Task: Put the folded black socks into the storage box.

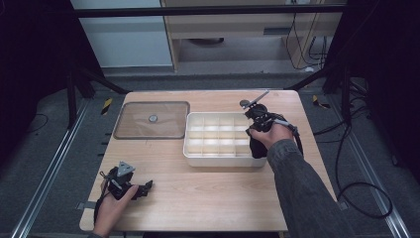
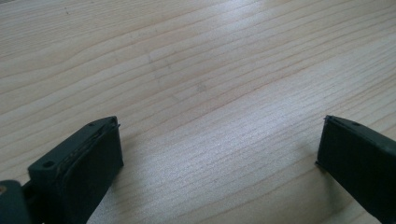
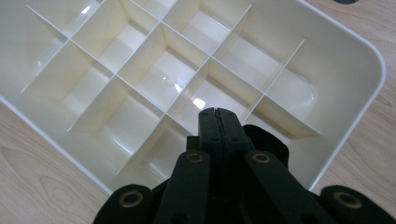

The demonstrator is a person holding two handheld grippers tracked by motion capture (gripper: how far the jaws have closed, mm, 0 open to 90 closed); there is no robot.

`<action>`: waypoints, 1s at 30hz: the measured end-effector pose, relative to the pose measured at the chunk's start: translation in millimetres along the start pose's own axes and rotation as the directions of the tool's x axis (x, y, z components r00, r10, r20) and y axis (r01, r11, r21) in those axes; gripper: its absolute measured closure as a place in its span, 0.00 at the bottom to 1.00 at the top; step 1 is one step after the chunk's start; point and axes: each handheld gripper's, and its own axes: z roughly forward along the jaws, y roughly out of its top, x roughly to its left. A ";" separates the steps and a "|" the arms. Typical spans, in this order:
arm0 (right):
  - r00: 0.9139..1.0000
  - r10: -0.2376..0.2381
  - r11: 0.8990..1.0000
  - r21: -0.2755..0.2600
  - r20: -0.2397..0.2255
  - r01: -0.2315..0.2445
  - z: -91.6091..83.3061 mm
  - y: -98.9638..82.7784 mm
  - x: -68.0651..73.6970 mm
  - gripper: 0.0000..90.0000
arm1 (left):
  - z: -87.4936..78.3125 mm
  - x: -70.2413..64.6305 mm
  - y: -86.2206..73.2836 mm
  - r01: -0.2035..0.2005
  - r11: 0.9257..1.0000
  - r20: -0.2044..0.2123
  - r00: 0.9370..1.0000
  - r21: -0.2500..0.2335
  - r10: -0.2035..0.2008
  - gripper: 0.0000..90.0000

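A white tray divided into several compartments stands in the middle of the wooden table. My right gripper points down over the tray's front right corner. In the right gripper view its jaws are pressed together above the compartments of the tray. A black, soft-looking shape shows under them; I cannot tell whether it is held. My left gripper rests on the table near the front left. Its jaws stand wide open over bare wood, with nothing between them.
A clear flat lid with a small round knob lies on the table just left of the tray. Cables trail over the floor at the right. Dark frame bars stand beyond the table's back corners.
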 end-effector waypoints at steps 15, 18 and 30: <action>1.000 0.016 1.000 0.026 0.007 -0.017 9.3 -5.3 -8.1 1.00 | -0.3 -0.4 -0.4 -0.003 1.000 0.002 1.000 -0.001 0.003 0.00; 1.000 0.024 0.999 0.028 0.014 -0.025 7.8 -8.2 -11.6 1.00 | -0.3 -0.4 -0.4 -0.003 1.000 0.002 1.000 -0.001 0.003 0.00; 0.998 0.045 0.998 0.041 0.032 -0.046 14.0 -25.4 -22.4 1.00 | -0.3 -0.7 -0.5 0.001 1.000 0.003 1.000 -0.001 -0.001 0.00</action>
